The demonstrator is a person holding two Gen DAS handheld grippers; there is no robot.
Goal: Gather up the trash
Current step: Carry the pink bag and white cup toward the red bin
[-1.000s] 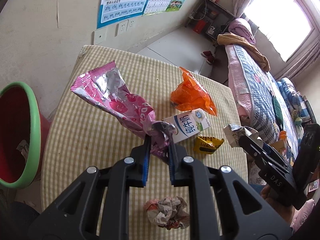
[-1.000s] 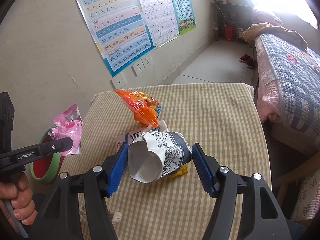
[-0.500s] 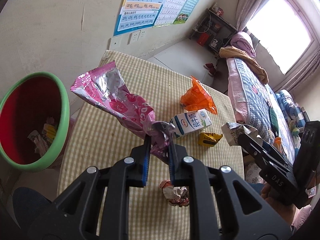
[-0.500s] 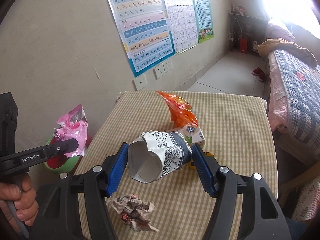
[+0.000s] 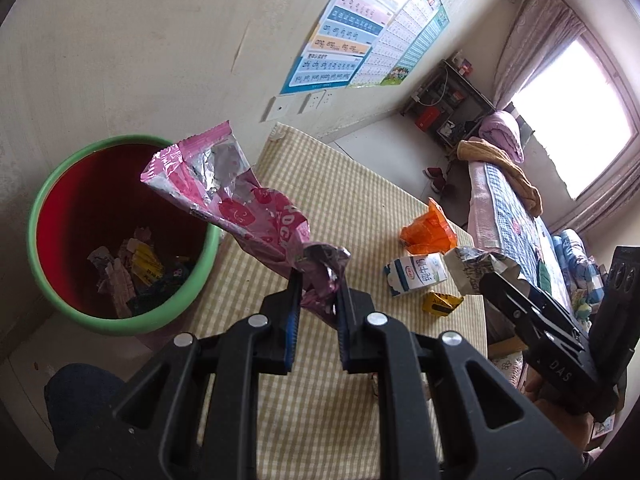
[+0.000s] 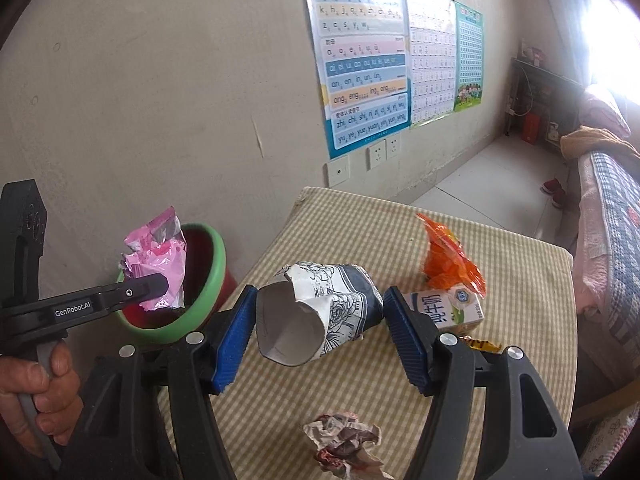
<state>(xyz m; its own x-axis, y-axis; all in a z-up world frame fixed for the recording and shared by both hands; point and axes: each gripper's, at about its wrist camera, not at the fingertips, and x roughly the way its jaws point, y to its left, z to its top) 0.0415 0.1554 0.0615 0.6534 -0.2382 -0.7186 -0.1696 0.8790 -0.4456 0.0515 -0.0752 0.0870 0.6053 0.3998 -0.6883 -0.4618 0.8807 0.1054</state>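
Your left gripper (image 5: pixel 314 300) is clamped tight on the crumpled tail of the pink wrapper (image 5: pixel 236 204), the pads nearly meeting; the rest of the wrapper fans up and away, its far end hanging over the rim of the red bin (image 5: pixel 120 232) ahead and to the left. Your right gripper (image 6: pixel 320 320) is closed just enough to pinch the crushed paper cup (image 6: pixel 320 308) between its blue pads, mouth facing back at you, held above the desk (image 6: pixel 520 320).

Beyond the right gripper lie the milk carton (image 6: pixel 444 310), the orange wrapper (image 6: pixel 448 264) and a small yellow packet (image 5: pixel 440 302); below it sits a crumpled paper ball (image 6: pixel 344 444).

The risk: the grip point of the pink wrapper looks to sit over the desk edge, not the bin. Let go now and the light foil could flutter onto the desk or floor. The cup is held by thin, already buckled walls, so a jolt could slip it free.

Compared with a second ago, the left gripper has swung toward the bin, which now fills the view with its litter visible, and the cup has risen higher above the carton.
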